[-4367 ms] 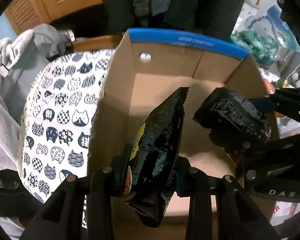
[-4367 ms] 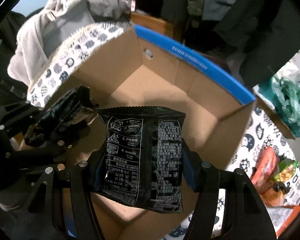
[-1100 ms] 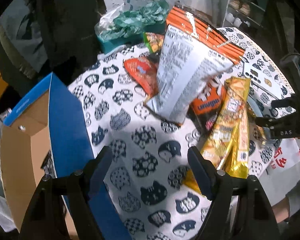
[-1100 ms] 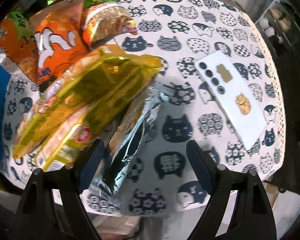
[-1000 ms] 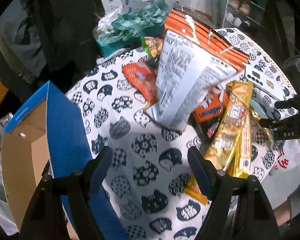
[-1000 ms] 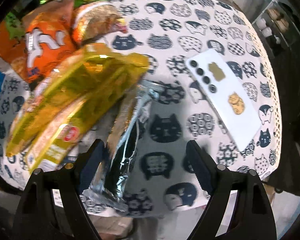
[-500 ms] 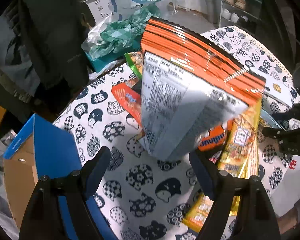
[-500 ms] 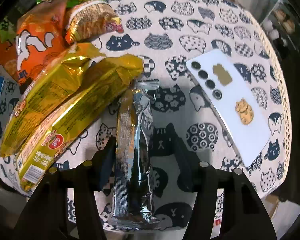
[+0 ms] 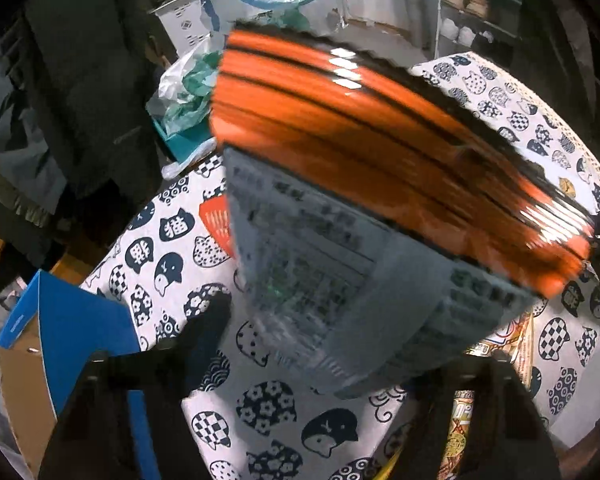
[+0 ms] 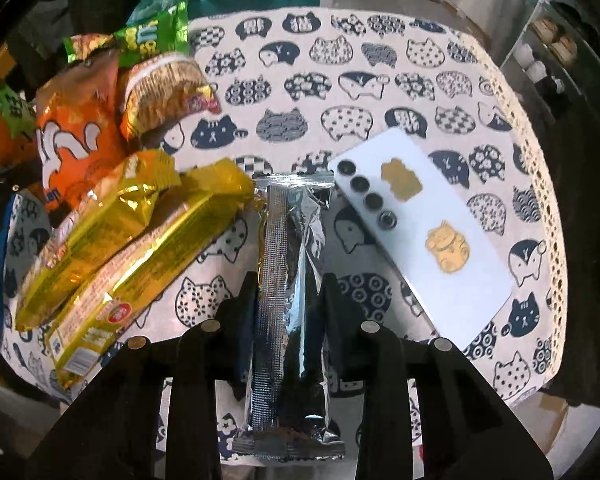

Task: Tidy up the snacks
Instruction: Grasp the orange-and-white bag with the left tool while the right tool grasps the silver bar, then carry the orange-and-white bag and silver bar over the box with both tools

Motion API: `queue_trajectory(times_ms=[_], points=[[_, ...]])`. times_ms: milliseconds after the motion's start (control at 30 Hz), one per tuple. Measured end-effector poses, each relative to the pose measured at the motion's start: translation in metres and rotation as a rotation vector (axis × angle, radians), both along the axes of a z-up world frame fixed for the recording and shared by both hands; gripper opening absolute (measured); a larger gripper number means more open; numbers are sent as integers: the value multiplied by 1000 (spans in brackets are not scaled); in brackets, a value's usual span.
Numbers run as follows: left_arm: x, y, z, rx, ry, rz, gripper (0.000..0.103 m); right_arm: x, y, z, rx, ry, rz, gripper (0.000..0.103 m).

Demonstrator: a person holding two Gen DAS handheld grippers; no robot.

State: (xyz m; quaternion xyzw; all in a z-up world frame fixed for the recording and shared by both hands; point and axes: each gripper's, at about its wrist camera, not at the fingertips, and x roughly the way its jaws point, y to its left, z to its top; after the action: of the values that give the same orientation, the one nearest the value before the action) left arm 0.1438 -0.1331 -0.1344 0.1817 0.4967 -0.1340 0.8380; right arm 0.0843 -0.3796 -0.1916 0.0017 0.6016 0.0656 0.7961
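On the cat-print tablecloth [image 10: 380, 80], right hand-held gripper [image 10: 288, 300] pinches a silver packet [image 10: 288, 280]; left hand-held gripper [image 9: 324, 340] spread around an orange bag [image 9: 380, 160]

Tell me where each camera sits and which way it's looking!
Left wrist: sits on the left gripper, looking along its fingers at a big orange-and-grey snack bag; both black fingers show, either side of the bag.
Right wrist: sits on the right gripper, looking down at a long silver foil snack packet; both black fingers touch its sides.
Shared: the cat-print tablecloth and the shiny gold snack packs.
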Motion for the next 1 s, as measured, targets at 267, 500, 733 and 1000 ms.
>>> queue_trajectory(times_ms=[267,500,733,1000], points=[[-8,5,6,6,-28,8,37,5,6,16,22,-27,5,29],[-19,20,31,-3,-85,49,36,2,26,44,15,-80,21,29],[-37,27,57,11,-143,53,36,-6,54,77,9,-149,48,29],[-59,46,81,-6,-169,75,36,-7,77,106,-17,-226,96,29]])
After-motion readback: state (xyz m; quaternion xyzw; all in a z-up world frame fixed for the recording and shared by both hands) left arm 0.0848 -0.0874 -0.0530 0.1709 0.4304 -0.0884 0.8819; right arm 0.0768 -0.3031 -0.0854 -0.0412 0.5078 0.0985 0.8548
